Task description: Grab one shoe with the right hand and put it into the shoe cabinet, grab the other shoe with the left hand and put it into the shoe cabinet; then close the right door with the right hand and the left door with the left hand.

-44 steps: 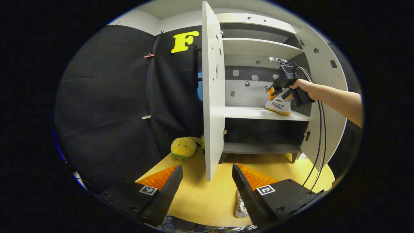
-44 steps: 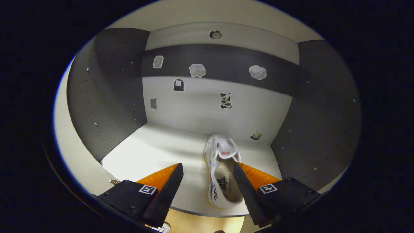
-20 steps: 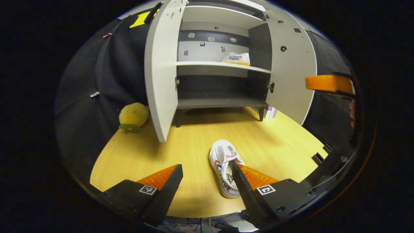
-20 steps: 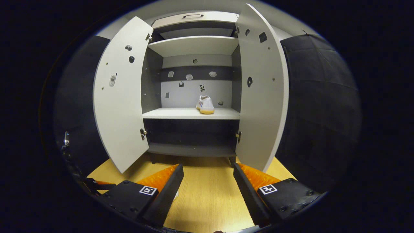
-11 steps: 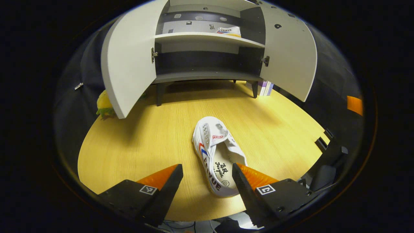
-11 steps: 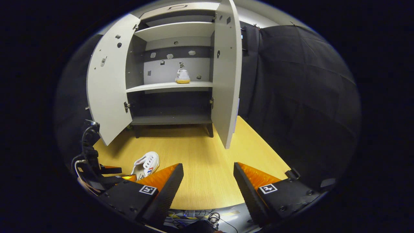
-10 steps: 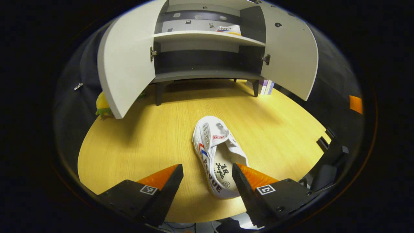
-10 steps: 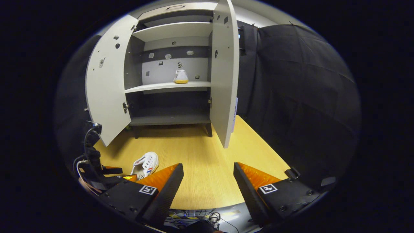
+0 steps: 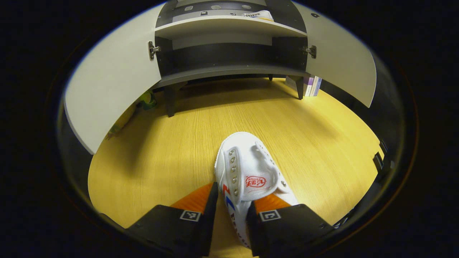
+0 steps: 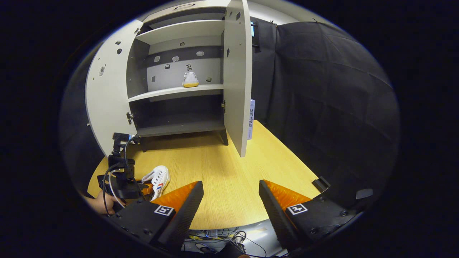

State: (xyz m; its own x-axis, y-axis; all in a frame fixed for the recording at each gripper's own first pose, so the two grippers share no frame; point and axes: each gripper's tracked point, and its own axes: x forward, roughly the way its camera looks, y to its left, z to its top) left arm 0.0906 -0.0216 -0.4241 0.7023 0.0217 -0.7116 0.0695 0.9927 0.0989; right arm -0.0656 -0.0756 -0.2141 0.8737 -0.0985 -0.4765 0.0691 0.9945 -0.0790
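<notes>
A white shoe (image 9: 247,172) lies on the wooden table (image 9: 215,118), toe toward the cabinet. My left gripper (image 9: 232,200) is shut on its near side wall. In the right gripper view the same shoe (image 10: 157,181) sits by the left gripper (image 10: 145,187), which a hand (image 10: 98,202) holds. The other white shoe (image 10: 190,79) rests on the cabinet's middle shelf (image 10: 172,92), toward the right. Both doors stand wide: the left door (image 10: 104,93) and the right door (image 10: 235,71). My right gripper (image 10: 231,193) hangs open above the table's near edge with nothing in it.
A yellow plush toy (image 9: 123,120) lies behind the left door. Books (image 9: 312,86) stand by the cabinet's right leg. The cabinet's lower shelf (image 9: 222,70) holds nothing. Cables (image 10: 215,238) run below the table's front edge.
My left gripper dropped onto the table shoe and shut on its side. My right gripper let go of the first shoe on the shelf, drew back out and to the right.
</notes>
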